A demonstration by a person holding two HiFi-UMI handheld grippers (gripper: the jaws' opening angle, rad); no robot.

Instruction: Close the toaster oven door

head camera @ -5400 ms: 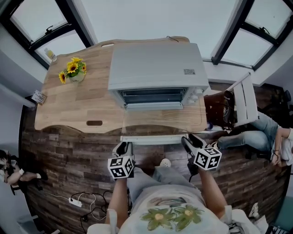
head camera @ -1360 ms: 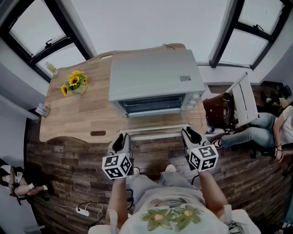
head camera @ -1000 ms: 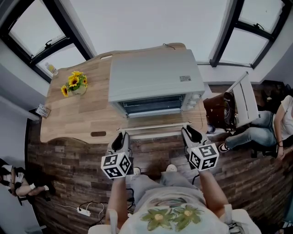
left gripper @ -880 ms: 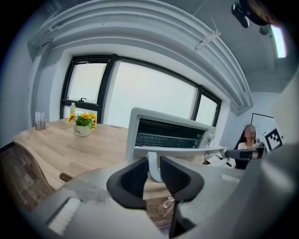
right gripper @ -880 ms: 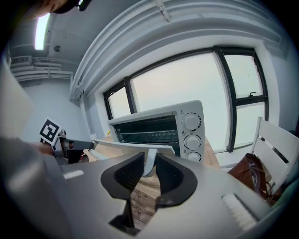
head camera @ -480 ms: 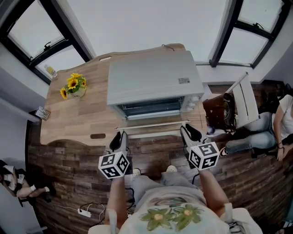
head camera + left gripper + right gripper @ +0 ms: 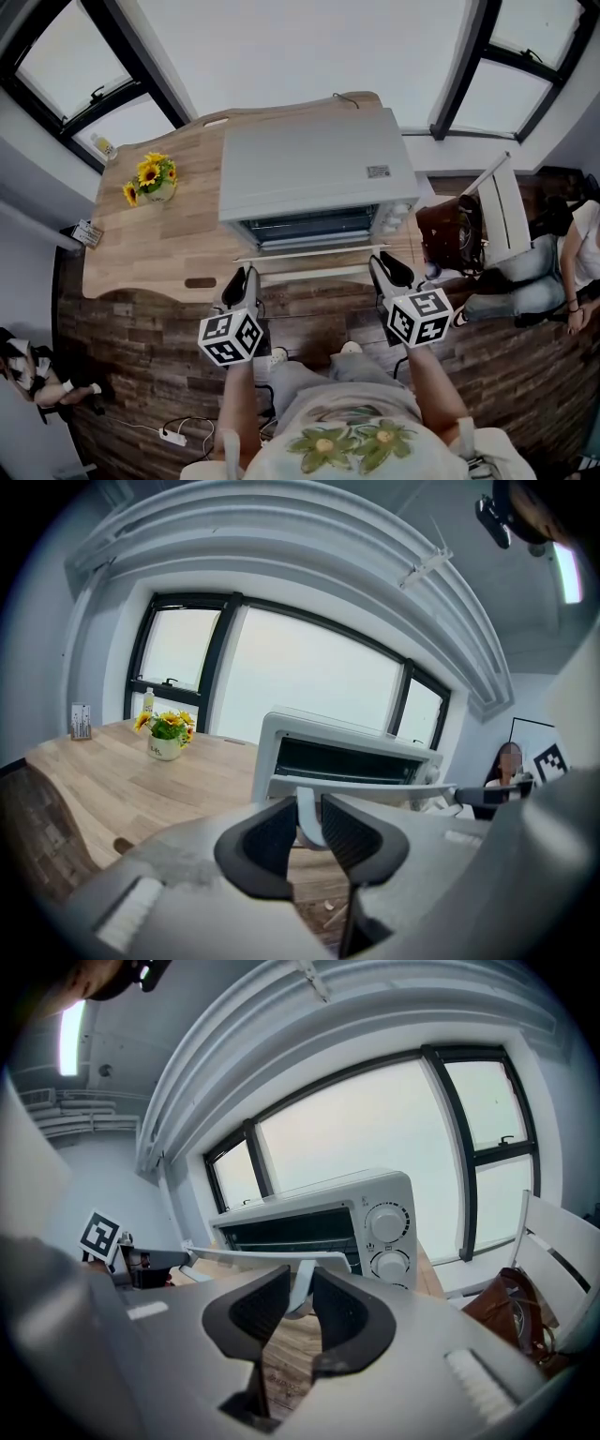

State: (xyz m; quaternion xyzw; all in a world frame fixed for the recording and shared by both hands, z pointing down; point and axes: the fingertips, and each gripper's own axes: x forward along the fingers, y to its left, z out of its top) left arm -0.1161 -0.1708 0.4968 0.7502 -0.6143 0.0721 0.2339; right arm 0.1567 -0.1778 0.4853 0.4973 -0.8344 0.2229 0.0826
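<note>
toaster oven (image 7: 309, 169): on wooden counter (image 7: 159, 234), front facing the person.
door (image 7: 309, 253): open, handle (image 7: 314, 274) near counter's front edge.
left tool (image 7: 309, 819): narrow, clamped on handle's left end.
right tool (image 7: 300, 1297): narrow, clamped on handle's right end.

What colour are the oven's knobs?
White knobs, matching the oven body; clearest in the right gripper view.
</note>
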